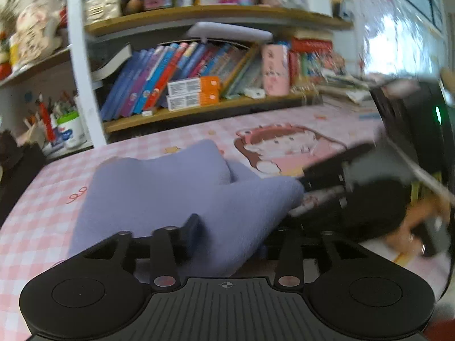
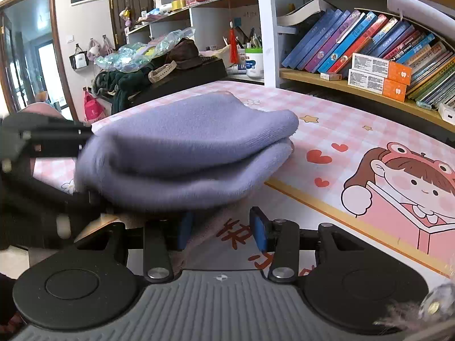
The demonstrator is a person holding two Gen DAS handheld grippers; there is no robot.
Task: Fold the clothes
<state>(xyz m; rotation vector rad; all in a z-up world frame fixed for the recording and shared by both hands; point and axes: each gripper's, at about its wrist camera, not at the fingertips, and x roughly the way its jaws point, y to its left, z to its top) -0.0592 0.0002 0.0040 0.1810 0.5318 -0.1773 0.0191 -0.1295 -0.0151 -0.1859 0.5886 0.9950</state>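
Observation:
A lavender knit garment (image 2: 182, 147) lies folded double on the pink checked table mat (image 2: 341, 119). My right gripper (image 2: 223, 227) is at its near edge. The blue pads (image 2: 260, 231) stand apart with the mat's print showing between them, and a strip of fabric hangs beside the left pad. In the left wrist view the garment (image 1: 159, 187) drapes over my left gripper (image 1: 227, 233); one finger (image 1: 193, 224) shows and the other is hidden under fabric. The left gripper (image 2: 85, 167) is blurred, its fingers spread around the garment's left end. The right gripper (image 1: 301, 190) touches the garment's right corner.
A bookshelf (image 2: 355, 85) with slanted books (image 1: 170, 74) and orange boxes (image 1: 193, 93) runs along the table's far side. A black case piled with clothes and plastic bags (image 2: 159, 56) stands at the left end. A hand (image 1: 412, 221) holds the right gripper.

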